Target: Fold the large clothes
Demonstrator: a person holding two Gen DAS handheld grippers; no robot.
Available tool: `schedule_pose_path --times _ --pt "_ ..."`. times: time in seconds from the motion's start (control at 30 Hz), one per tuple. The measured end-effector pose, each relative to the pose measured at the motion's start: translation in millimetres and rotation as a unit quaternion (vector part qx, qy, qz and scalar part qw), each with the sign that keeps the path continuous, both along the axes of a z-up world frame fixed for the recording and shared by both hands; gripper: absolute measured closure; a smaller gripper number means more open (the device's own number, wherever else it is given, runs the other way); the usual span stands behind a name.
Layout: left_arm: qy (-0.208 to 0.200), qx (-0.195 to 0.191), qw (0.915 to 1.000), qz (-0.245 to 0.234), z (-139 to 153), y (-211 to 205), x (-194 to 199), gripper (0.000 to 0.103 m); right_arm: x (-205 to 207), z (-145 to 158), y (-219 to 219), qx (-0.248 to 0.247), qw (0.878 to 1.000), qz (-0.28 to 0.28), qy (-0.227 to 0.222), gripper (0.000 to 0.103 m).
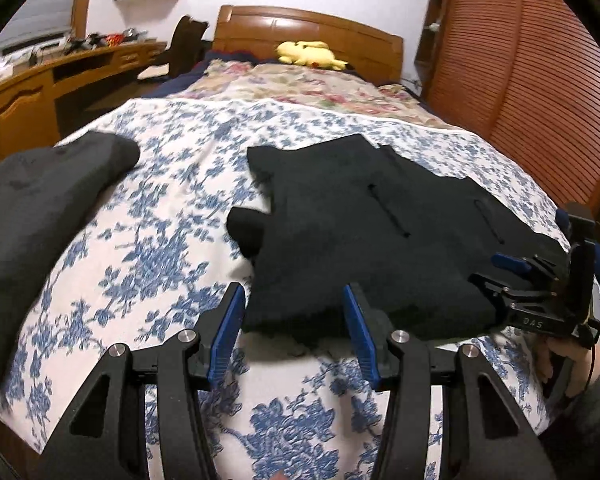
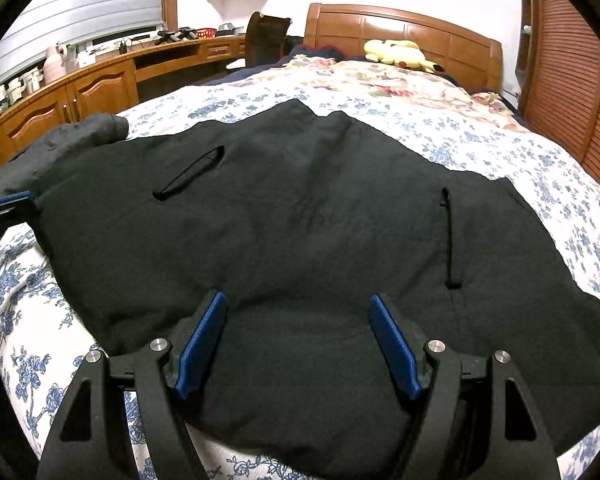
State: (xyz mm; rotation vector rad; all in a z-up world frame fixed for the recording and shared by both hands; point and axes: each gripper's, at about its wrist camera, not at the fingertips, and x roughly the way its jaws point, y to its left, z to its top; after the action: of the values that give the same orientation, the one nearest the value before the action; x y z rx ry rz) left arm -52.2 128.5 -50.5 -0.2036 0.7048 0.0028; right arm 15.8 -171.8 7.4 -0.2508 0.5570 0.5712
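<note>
On the blue-flowered bedspread [image 2: 500, 136], black garment [image 2: 300, 220] spread flat. Left gripper [image 1: 294, 300] open, empty, at its near edge. Right gripper [image 2: 298, 312] open above the cloth, holding nothing.

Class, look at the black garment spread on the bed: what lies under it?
The black garment lies flat on a blue-flowered bedspread, which shows all around it. Whatever sits directly beneath the cloth is covered and cannot be seen.

Right gripper [image 2: 298, 344] jaws apart, nothing pinched; black jacket [image 2: 300, 220] spread flat under and beyond fingers [image 2: 202, 344]; grey garment [image 2: 64, 140] far left.
</note>
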Motion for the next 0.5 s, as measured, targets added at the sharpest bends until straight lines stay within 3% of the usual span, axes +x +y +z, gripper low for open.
schedule_pose_path --times 0.17,0.5 --pt "0.023 -0.021 0.9995 0.008 -9.6 6.5 3.7 0.051 -0.7 -0.5 -2.7 0.004 1.000 0.002 0.000 0.027" --pt "0.033 0.000 0.9993 0.019 -16.5 2.7 8.0 0.051 -0.8 -0.7 -3.0 0.004 1.000 0.002 0.000 0.027"
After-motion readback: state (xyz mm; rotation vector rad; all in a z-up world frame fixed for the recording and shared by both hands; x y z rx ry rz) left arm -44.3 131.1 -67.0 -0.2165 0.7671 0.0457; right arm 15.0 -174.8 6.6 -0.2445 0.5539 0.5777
